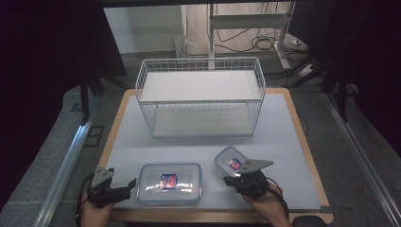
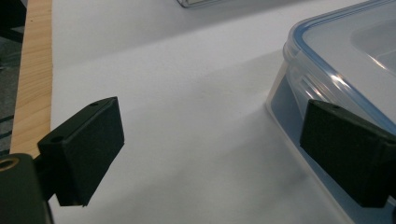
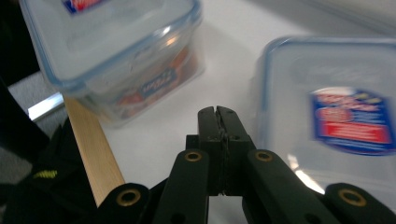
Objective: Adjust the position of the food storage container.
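Observation:
Two clear plastic containers with blue-rimmed lids and red-and-blue labels lie on the pale table mat. The large container (image 1: 170, 183) sits near the front edge, the small container (image 1: 231, 160) to its right. My left gripper (image 1: 125, 187) is open just left of the large container (image 2: 336, 60), and one of its fingers (image 2: 348, 156) stands close beside the box's corner. My right gripper (image 1: 229, 179) lies between the two boxes. Its jaws are pressed together with nothing between them (image 3: 218, 114). One box (image 3: 116, 51) lies ahead of it and another (image 3: 327, 107) close beside it.
A white wire basket (image 1: 201, 97) with an inner shelf stands on its side at the middle back of the table, open side toward me. The wooden table edge (image 1: 208, 216) runs along the front. Bare mat lies between the basket and the containers.

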`<state>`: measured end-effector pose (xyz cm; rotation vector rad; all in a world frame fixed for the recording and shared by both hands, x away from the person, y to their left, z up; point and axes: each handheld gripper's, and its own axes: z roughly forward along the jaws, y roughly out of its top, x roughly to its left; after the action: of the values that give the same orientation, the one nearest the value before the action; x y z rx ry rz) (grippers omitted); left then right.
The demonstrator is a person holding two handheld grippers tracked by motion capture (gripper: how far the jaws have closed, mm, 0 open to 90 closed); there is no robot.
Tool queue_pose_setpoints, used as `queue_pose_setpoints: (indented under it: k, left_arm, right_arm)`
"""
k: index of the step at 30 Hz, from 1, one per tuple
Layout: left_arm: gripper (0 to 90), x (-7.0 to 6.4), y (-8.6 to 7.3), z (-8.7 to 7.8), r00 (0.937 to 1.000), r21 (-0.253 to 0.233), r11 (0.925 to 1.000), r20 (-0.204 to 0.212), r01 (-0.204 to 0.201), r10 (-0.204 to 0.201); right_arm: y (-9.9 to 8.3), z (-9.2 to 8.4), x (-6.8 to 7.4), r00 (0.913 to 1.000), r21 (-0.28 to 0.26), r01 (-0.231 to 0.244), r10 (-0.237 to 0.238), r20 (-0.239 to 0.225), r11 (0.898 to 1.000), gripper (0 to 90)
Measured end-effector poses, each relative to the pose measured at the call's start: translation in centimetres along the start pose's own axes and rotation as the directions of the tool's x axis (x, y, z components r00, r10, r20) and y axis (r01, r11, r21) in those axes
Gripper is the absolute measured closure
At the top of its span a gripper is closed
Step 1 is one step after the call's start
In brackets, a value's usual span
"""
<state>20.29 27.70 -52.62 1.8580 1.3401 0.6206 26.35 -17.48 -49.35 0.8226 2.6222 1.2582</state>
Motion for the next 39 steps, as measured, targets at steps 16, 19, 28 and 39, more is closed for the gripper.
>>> queue_pose_setpoints:
  k: [16,19,28,39]
  left_arm:
    - [6.5,-0.2,0.0,0.3,0.9999,0.021,0.9997,0.011,-0.007,0.006]
    - [6.5,-0.2,-0.1,0.4,0.9999,0.024,0.9997,0.007,-0.007,0.007]
    - [6.5,-0.1,-0.2,0.6,0.9999,0.028,0.9995,0.007,-0.015,0.014]
    - [6.3,0.1,-0.4,0.5,0.9995,0.021,0.9994,-0.011,-0.029,0.029]
  right_arm:
    - [-1.6,-1.5,-3.2,0.9923,0.057,-0.055,0.048,0.114,0.997,89.9]
    - [-2.0,-2.6,-4.7,0.9837,0.045,-0.099,0.091,0.155,0.994,89.9]
    - [0.8,-2.9,-4.8,0.9863,-0.017,-0.113,0.115,0.119,0.993,89.7]
    - [6.0,4.8,-4.4,0.9896,0.088,0.023,-0.035,0.139,0.996,89.7]
